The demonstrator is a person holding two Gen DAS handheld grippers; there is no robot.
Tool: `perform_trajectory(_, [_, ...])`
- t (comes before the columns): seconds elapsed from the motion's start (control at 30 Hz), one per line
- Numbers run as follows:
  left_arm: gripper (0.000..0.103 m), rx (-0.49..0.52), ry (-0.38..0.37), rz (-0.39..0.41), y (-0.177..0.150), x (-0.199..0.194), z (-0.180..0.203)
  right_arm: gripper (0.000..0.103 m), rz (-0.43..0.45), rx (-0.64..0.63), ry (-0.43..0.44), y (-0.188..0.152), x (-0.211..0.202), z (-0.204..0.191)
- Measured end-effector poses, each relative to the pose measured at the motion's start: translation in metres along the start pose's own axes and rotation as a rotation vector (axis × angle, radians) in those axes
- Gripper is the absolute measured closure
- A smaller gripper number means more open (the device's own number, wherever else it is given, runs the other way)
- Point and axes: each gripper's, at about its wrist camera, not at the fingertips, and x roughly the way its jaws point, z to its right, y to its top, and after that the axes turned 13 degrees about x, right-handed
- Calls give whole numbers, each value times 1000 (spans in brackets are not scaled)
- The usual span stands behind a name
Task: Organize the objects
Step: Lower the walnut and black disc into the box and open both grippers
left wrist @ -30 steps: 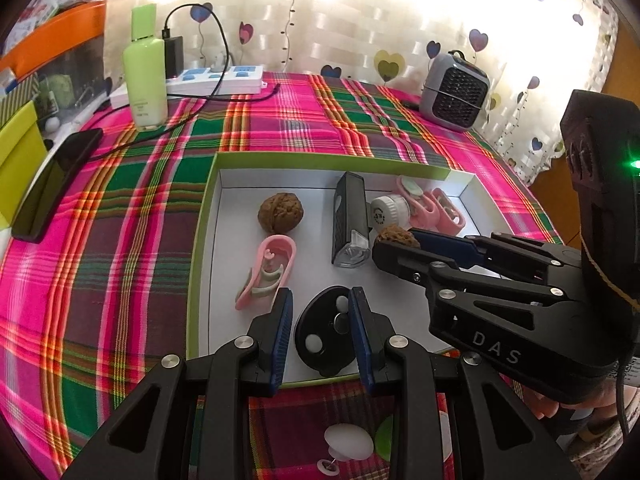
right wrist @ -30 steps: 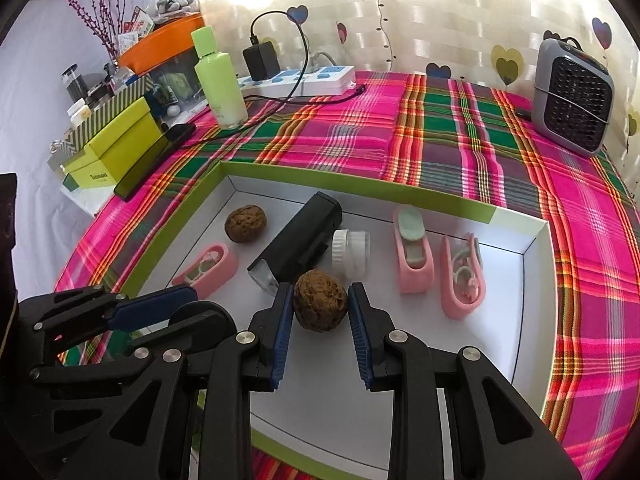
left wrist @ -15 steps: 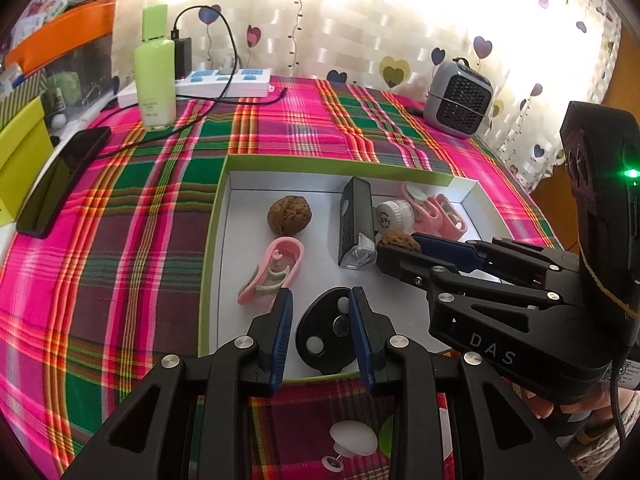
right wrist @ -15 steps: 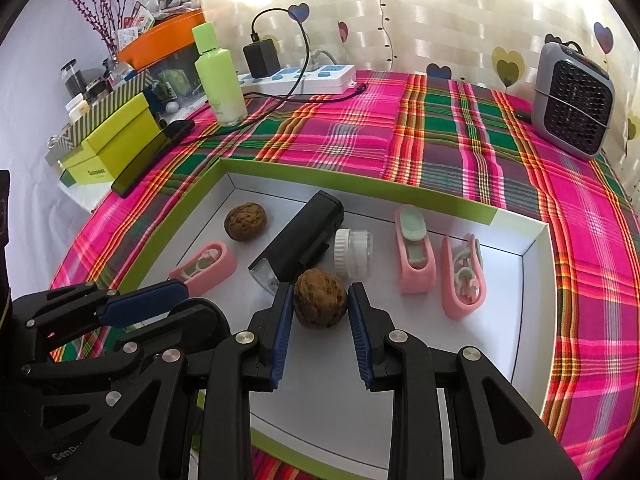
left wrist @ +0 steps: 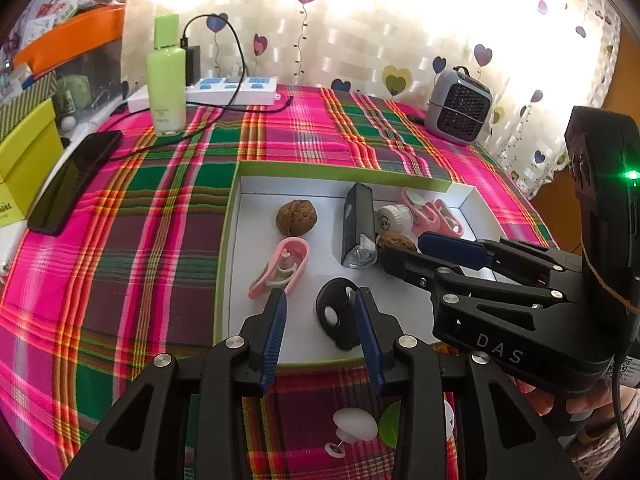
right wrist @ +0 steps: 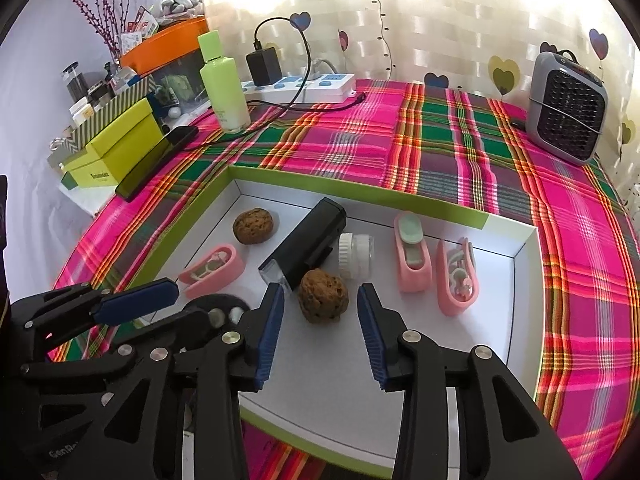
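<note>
A white tray with a green rim [left wrist: 228,240] [right wrist: 360,192] lies on the plaid cloth. In the left wrist view my left gripper [left wrist: 320,294] straddles a black disc [left wrist: 334,322] lying at the tray's near edge. Its jaws are opening, and a gap shows on the disc's left side. My right gripper [right wrist: 320,290] [left wrist: 404,246] straddles a walnut [right wrist: 323,296] resting on the tray floor. Its jaws are opening too, with both pads clear of the nut. A second walnut [left wrist: 296,218], a black light [left wrist: 356,228], a white cap [right wrist: 356,254] and pink cases [right wrist: 412,256] also lie in the tray.
A green bottle [left wrist: 166,88], a power strip [left wrist: 236,90] with cable and a grey heater [left wrist: 458,106] stand at the back. A phone [left wrist: 72,180] and a yellow-green box [right wrist: 116,144] sit left. White pins [left wrist: 356,424] lie on the cloth before the tray.
Both grippers' jaws have widened. The right one has let go of the walnut and the left one of the black disc; both things stay in the tray.
</note>
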Motion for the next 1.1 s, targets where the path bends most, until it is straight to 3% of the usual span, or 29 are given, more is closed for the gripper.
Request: perform_trajectory(1.1, [68,-31,0,49,-25,-46,1,60,81,73,31,-32,-50,-9])
